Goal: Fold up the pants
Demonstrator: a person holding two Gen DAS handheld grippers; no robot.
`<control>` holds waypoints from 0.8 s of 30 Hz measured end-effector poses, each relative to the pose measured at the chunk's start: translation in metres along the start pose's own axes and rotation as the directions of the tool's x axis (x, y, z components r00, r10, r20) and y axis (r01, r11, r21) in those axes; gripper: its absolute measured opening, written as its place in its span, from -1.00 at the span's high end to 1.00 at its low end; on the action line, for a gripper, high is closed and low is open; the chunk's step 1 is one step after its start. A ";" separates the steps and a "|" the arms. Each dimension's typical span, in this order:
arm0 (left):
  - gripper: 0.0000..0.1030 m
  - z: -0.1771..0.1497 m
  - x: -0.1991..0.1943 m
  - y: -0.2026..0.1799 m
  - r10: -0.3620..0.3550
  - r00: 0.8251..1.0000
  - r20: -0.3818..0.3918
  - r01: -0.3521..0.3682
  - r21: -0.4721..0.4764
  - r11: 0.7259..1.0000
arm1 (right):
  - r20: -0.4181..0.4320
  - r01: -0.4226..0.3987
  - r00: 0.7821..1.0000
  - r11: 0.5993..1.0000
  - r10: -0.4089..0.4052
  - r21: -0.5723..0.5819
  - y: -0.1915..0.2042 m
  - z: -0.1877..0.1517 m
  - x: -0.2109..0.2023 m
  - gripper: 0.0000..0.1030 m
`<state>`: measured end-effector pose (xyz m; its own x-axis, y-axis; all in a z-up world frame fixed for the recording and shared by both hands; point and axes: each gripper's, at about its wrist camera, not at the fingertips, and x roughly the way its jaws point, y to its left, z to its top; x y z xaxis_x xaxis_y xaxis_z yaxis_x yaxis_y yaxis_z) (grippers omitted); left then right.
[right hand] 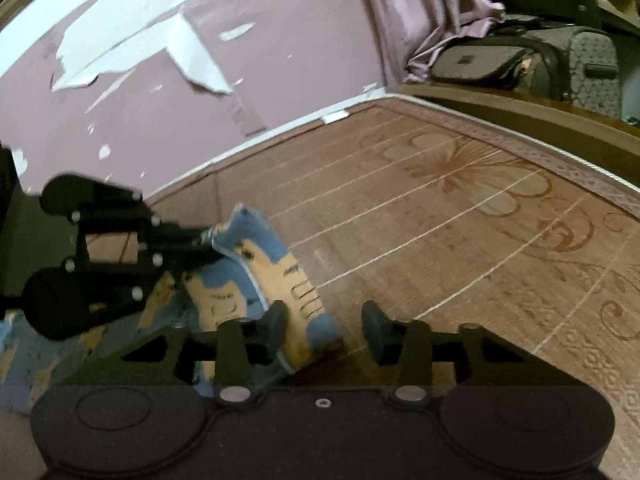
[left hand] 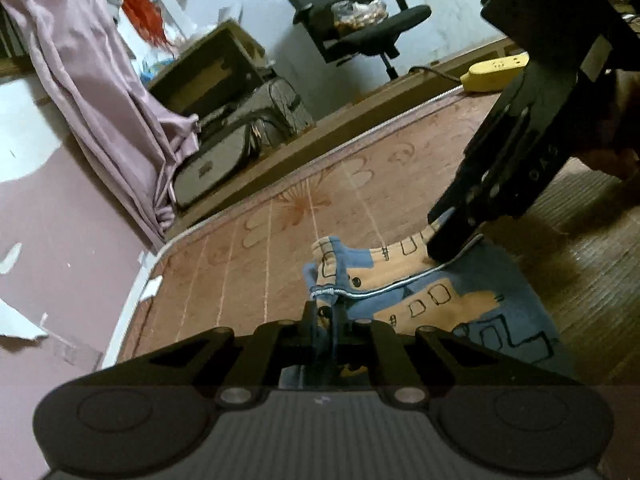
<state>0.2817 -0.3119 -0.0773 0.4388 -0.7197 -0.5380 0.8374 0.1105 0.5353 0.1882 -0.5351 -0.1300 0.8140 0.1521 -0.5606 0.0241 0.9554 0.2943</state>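
Note:
The pants [left hand: 432,300] are blue with tan patches and black outline drawings, lying on a brown flowered mat [left hand: 280,232]. My left gripper [left hand: 325,312] is shut on a bunched edge of the pants with a white-piped hem. It also shows in the right wrist view [right hand: 200,240], pinching the raised fabric corner. My right gripper [right hand: 324,324] is open, its fingers [right hand: 276,322] low over the mat, with the pants' edge [right hand: 296,304] beside the left finger. In the left wrist view the right gripper [left hand: 452,240] reaches down onto the pants.
A mauve wall with peeling paint [right hand: 160,80] borders the mat. A pink curtain [left hand: 100,100], grey bags [left hand: 240,140], an office chair [left hand: 360,20] and a yellow power strip [left hand: 496,70] lie beyond the mat's far edge.

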 end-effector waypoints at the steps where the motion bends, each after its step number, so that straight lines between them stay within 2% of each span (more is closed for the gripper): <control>1: 0.86 -0.001 -0.005 -0.002 0.006 1.000 0.017 -0.006 0.016 1.000 | -0.005 0.001 1.000 1.000 -0.001 -0.027 0.004 -0.001 0.001 0.25; 4: 0.86 -0.005 -0.016 -0.009 0.018 0.997 0.069 -0.024 0.088 0.996 | -0.004 0.008 1.000 0.996 -0.009 -0.092 0.013 -0.003 0.002 0.22; 7: 0.86 -0.010 -0.024 -0.016 0.006 0.996 0.088 -0.018 0.135 0.991 | 0.008 -0.004 1.000 0.998 0.005 -0.069 0.008 -0.002 0.001 0.07; 9: 0.86 -0.015 -0.031 -0.024 0.007 0.993 0.122 -0.031 0.194 0.980 | 0.022 -0.024 0.999 0.998 0.026 -0.059 0.006 0.000 -0.001 0.05; 13: 0.86 -0.022 -0.039 -0.036 0.016 0.980 0.201 -0.074 0.287 0.955 | 0.026 -0.050 0.998 0.984 0.055 -0.172 0.010 0.003 -0.003 -0.12; 16: 0.86 -0.027 -0.046 -0.045 0.009 0.961 0.278 -0.115 0.367 0.923 | 0.014 -0.094 0.995 0.976 0.098 -0.196 0.005 0.004 -0.002 -0.14; 18: 0.86 -0.029 -0.051 -0.051 -0.006 0.946 0.323 -0.134 0.409 0.902 | 0.009 -0.131 0.991 0.969 0.136 -0.210 0.003 0.006 -0.003 -0.26; 20: 0.86 -0.031 -0.053 -0.055 -0.025 0.934 0.357 -0.147 0.446 0.883 | -0.005 -0.171 0.985 0.959 0.174 -0.228 0.001 0.007 -0.003 -0.56; 22: 0.86 -0.034 -0.056 -0.060 -0.035 0.918 0.396 -0.174 0.479 0.860 | -0.019 -0.223 0.974 0.941 0.226 -0.255 0.000 0.006 -0.005 -0.66; 24: 0.86 -0.036 -0.060 -0.064 -0.051 0.904 0.425 -0.184 0.493 0.850 | -0.036 -0.267 0.963 0.928 0.267 -0.261 -0.002 0.005 -0.008 -0.66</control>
<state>0.2137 -0.2510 -0.1024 0.2153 -0.9474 -0.2367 0.4708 -0.1117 0.8751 0.1844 -0.5396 -0.1222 0.7693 0.4106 -0.4895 -0.3461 0.9118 0.2210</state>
